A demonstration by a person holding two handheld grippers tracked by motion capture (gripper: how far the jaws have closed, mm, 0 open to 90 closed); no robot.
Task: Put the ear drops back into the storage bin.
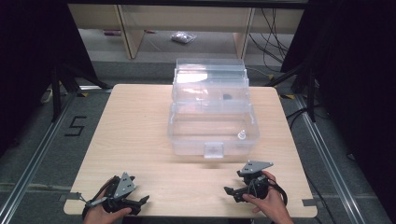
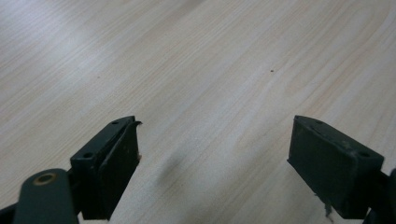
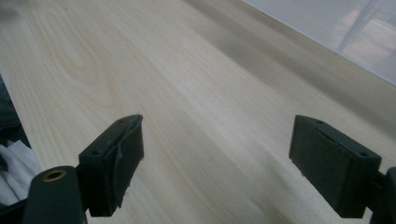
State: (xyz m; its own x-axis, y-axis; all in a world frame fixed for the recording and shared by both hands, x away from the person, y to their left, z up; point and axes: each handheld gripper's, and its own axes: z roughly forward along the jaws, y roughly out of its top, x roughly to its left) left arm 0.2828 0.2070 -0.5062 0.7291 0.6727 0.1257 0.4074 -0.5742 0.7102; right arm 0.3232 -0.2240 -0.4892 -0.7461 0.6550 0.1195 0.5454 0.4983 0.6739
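Observation:
A clear plastic box [image 1: 212, 135] with its tiered lid [image 1: 210, 77] folded back stands on the far half of the wooden table [image 1: 140, 126]. A small clear piece [image 1: 242, 135] lies in its lower tub, and a dark bit [image 1: 227, 97] sits in the upper tray. My left gripper [image 1: 140, 200] rests near the table's front left edge, open with nothing between its jaws [image 2: 215, 154]. My right gripper [image 1: 231, 192] sits at the front right, also open and empty [image 3: 217, 154], pointing left across the table. The box's wall [image 3: 345, 32] shows at the upper right of the right gripper view.
Bare wood lies between the two grippers and in front of the box. Beyond the table stand wooden shelf legs [image 1: 133, 32], a crumpled bag [image 1: 183, 37] on the floor and cables [image 1: 275, 46]. Dark tripod legs [image 1: 58, 84] flank the table.

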